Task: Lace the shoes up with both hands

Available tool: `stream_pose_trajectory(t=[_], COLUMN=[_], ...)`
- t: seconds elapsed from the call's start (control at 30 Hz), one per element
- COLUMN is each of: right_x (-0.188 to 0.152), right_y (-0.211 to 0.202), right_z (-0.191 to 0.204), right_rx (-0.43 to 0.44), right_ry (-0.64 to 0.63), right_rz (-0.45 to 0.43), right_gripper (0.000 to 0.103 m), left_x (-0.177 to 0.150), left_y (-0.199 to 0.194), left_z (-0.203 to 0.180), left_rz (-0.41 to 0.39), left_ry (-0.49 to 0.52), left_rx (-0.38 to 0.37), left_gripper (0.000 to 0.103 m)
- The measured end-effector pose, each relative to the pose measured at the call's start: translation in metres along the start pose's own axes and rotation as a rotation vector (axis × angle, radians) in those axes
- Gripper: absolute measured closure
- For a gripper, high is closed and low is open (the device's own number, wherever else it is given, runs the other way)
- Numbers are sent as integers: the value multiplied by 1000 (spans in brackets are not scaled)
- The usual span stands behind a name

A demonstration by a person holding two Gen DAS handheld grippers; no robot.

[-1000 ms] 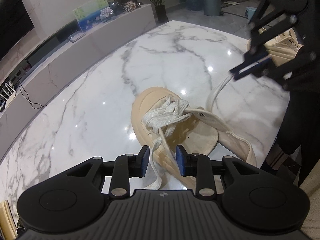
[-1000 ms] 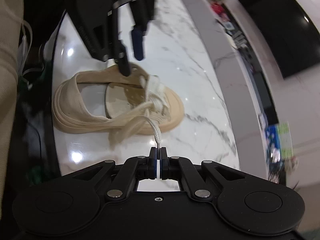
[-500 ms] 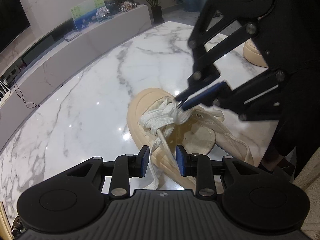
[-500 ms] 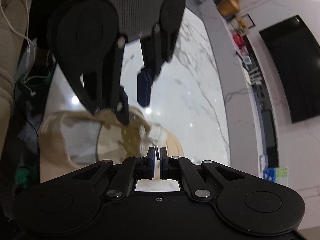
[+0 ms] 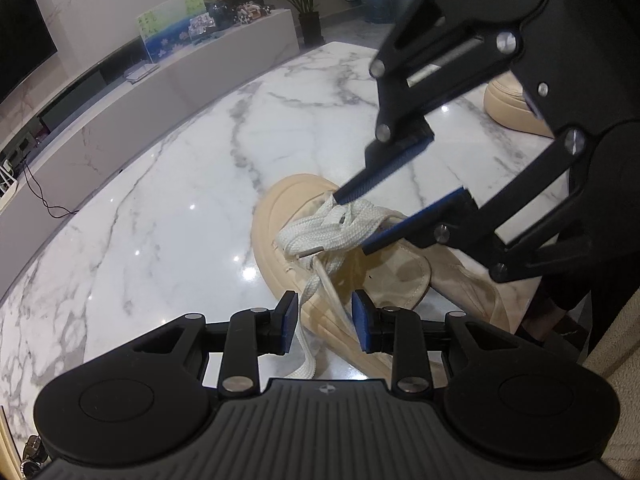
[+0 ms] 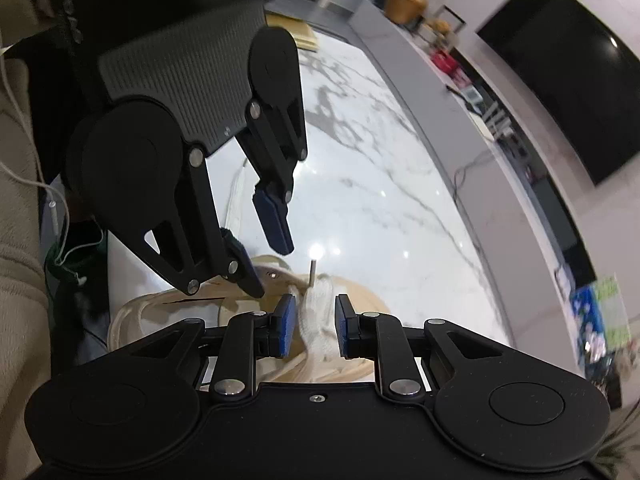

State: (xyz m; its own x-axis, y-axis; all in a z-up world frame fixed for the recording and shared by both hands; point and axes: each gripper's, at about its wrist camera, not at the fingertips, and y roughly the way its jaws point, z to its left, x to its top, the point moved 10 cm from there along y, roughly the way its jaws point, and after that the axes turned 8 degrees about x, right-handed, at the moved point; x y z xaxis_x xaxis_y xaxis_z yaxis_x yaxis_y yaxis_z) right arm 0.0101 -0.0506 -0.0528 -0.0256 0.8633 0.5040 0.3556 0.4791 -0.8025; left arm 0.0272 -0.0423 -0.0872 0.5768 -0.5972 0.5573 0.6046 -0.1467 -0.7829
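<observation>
A beige shoe (image 5: pixel 276 208) lies on the marble table (image 5: pixel 168 208), toe pointing away, with white laces (image 5: pixel 320 232) bunched over its front eyelets. My left gripper (image 5: pixel 325 322) is open at the shoe's near side; one loose lace strand (image 5: pixel 308 344) hangs down between its fingers. My right gripper (image 5: pixel 352 222) comes in from the upper right, open, its tips on either side of the lace bunch. In the right wrist view my right gripper (image 6: pixel 315 326) straddles the white laces (image 6: pixel 318 312), a lace tip (image 6: pixel 313 270) sticks up, and my left gripper (image 6: pixel 270 270) is open just beyond.
A second beige shoe (image 5: pixel 508 108) sits at the table's far right. A long grey TV cabinet (image 5: pixel 168 80) runs along the wall beyond the table's far edge. A person's dark clothing (image 5: pixel 600 272) is close on the right.
My right gripper came down from high on the right to the shoe's laces, opened, and let go of the lace end. My left gripper stayed open in place.
</observation>
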Motion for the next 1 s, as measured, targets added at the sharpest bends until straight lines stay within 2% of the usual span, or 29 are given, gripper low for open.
stream_pose_trajectory(t=[0.4, 0.73, 1.0], right_x=[-12, -12, -18], right_y=[-5, -3, 0], right_z=[-10, -13, -18], right_rx=[2, 0, -11], right_ry=[320, 335, 365], right_rz=[-30, -42, -41], right_gripper=[82, 82, 82], left_x=[5, 8, 13], left_y=[3, 6, -1], left_z=[-4, -7, -6], left_rz=[10, 24, 6], left_ry=[4, -4, -32], left_rx=[11, 8, -9], left_gripper=[75, 75, 75])
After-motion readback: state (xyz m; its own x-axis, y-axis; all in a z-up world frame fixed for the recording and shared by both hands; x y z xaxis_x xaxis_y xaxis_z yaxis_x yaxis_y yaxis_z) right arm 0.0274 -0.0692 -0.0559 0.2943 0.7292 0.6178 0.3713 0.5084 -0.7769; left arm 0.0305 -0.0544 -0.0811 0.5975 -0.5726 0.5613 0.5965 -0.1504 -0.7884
